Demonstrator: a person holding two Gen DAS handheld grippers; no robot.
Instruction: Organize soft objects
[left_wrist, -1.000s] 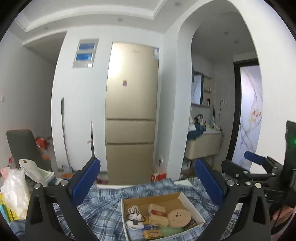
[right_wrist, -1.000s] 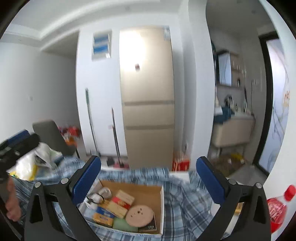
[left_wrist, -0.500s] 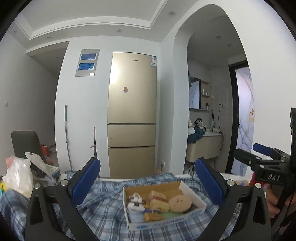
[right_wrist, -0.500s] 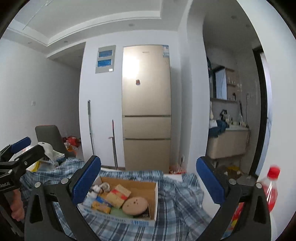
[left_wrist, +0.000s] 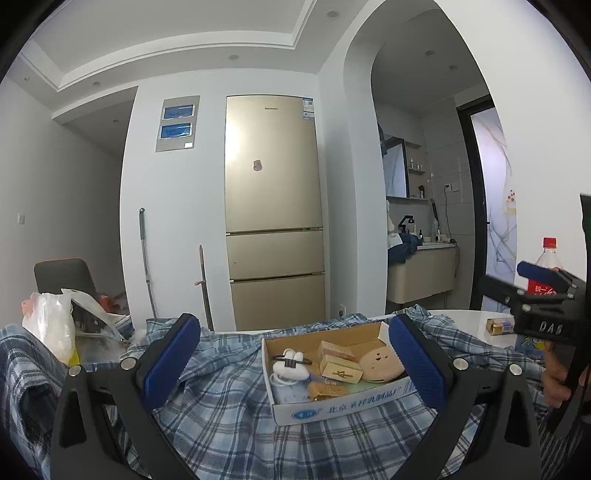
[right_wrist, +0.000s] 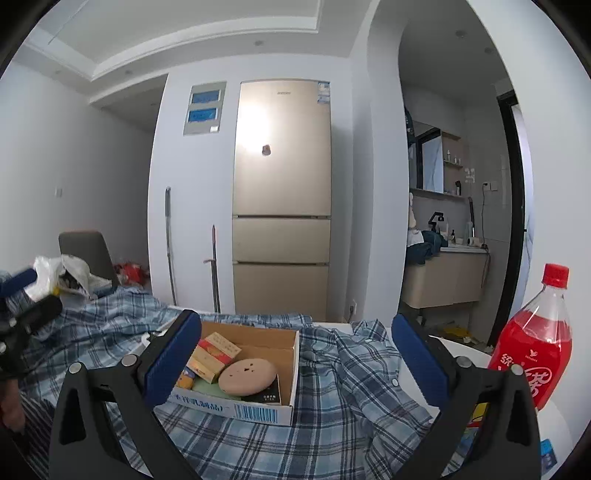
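A blue-and-white plaid shirt (left_wrist: 229, 398) lies spread and rumpled over a white table; it also shows in the right wrist view (right_wrist: 343, 391). An open cardboard box (left_wrist: 332, 406) of small items sits on top of the shirt, also in the right wrist view (right_wrist: 258, 406). My left gripper (left_wrist: 293, 365) is open and empty, held just above the shirt, in front of the box. My right gripper (right_wrist: 295, 362) is open and empty, to the right of the box. Each gripper shows at the edge of the other's view.
A red drink bottle (right_wrist: 535, 347) stands on the table at the right, also in the left wrist view (left_wrist: 546, 273). A white plastic bag (left_wrist: 51, 325) lies at the left. A small gold box (left_wrist: 498, 326) lies on the bare white table (left_wrist: 465, 321). A fridge (left_wrist: 273, 210) stands beyond.
Both grippers have dropped lower and tilted up slightly, so the box and shirt sit higher in both views. The bottle has come into view. Both jaws stay open.
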